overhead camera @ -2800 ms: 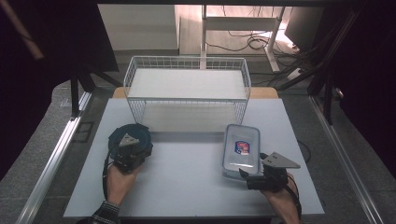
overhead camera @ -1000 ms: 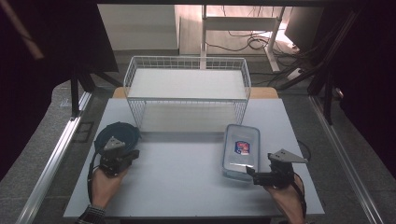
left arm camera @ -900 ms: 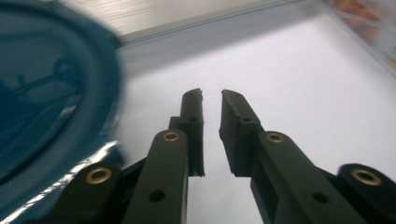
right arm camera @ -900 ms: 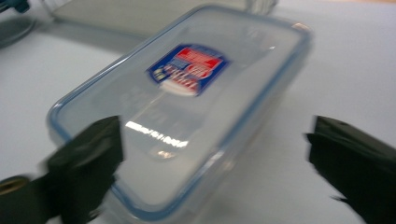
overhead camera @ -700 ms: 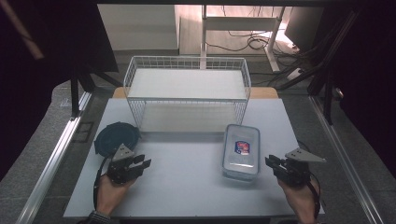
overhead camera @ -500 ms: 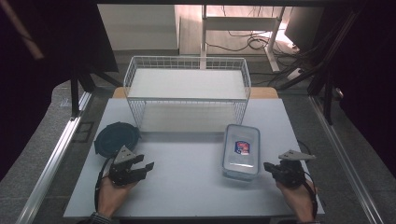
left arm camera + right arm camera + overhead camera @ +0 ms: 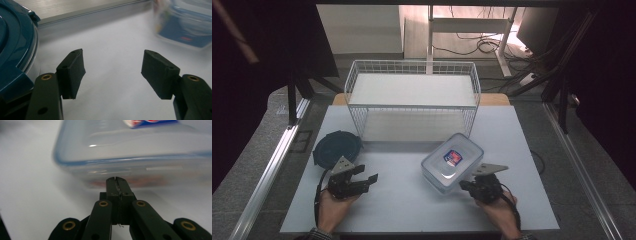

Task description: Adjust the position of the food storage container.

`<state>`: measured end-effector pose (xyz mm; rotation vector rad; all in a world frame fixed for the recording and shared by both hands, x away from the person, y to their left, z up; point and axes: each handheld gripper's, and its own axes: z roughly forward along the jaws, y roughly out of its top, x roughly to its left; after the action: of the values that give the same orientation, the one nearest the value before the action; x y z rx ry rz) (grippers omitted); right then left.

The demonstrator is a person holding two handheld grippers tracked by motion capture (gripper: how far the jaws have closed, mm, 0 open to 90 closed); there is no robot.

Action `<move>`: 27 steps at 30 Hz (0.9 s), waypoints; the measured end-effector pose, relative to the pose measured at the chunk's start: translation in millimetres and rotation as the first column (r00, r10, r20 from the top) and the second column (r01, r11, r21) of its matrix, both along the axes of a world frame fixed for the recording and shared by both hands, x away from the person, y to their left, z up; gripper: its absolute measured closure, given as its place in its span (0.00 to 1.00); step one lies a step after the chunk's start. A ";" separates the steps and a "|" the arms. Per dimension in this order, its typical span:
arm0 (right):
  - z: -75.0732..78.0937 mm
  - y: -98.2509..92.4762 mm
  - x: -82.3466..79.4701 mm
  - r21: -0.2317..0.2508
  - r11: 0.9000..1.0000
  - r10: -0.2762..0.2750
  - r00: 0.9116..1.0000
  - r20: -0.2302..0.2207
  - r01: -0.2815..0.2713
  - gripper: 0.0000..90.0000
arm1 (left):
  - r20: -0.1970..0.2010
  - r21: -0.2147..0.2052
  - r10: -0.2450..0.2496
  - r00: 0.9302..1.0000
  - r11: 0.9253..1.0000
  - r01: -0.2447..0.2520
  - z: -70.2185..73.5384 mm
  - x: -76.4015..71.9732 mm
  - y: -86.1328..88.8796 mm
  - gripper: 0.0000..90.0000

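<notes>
Clear lidded container (image 7: 452, 162), blue-red label (image 7: 453, 156) unreadable, sat skewed on the white table (image 7: 412, 200) before the wire basket (image 7: 412, 102). Right gripper (image 7: 466, 184) clenched empty, tips at its near edge. Left gripper (image 7: 371, 179) had just been opening, nothing between, beside the blue lidded container (image 7: 337, 148).

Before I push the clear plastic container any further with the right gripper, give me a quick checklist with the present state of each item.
1. Right gripper jaws shut, tip at the side wall of the clear rectangular plastic container: ok.
2. Actual contact between tip and wall: cannot tell.
3. Container lid on: ok.
4. Container stands skewed on the white table, apart from the white wire basket: ok.
5. Left gripper open, nothing between its jaws: ok; they have just been opening.
6. Round dark blue lidded container at the table's left edge, out of the path: ok.
</notes>
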<state>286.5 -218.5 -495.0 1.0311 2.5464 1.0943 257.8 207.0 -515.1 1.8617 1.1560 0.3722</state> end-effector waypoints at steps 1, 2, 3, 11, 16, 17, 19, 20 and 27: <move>0.0 0.0 0.0 0.000 1.000 0.000 1.000 0.000 0.000 0.99 | 0.000 0.000 0.000 1.000 1.000 0.000 0.0 0.0 0.0 0.38; -0.8 19.3 1.8 0.000 0.999 0.053 0.999 0.005 -0.053 0.99 | 0.002 0.002 -0.001 1.000 1.000 0.001 0.1 -0.3 0.4 0.38; -0.8 19.3 1.8 0.000 0.999 0.053 0.999 0.005 -0.053 0.99 | 0.002 0.002 -0.001 1.000 1.000 0.001 0.1 -0.3 0.4 0.38; 25.9 -14.1 14.5 0.009 0.998 -0.055 0.996 0.074 0.054 0.99 | -0.002 -0.011 -0.012 1.000 1.000 0.012 -2.2 2.1 1.8 0.38; 32.8 -50.7 62.4 -0.024 0.974 -0.222 0.965 0.139 0.227 0.99 | 0.003 0.004 -0.023 1.000 1.000 0.023 -1.1 1.9 -3.0 0.42; 30.7 -53.3 70.9 -0.032 0.969 -0.240 0.960 0.142 0.247 0.99 | 0.000 0.000 -0.025 1.000 1.000 0.025 -1.1 2.1 -3.1 0.43; 24.6 -56.7 86.9 -0.051 0.959 -0.269 0.953 0.141 0.278 0.99 | -0.007 -0.004 -0.026 1.000 1.000 0.026 -1.3 2.5 -3.2 0.45; 24.6 -56.7 86.9 -0.051 0.959 -0.269 0.953 0.141 0.278 0.99 | -0.013 -0.011 -0.027 1.000 1.000 0.027 -1.8 3.2 -3.6 0.45; 4.3 -41.4 110.3 -0.049 0.975 -0.212 0.975 0.070 0.215 0.99 | -0.036 0.013 -0.056 0.998 0.998 0.057 -3.3 5.2 -14.4 0.52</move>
<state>396.8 -259.9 -490.7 1.2020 2.3370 0.9763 263.1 192.5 -518.4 1.9156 1.1244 0.3176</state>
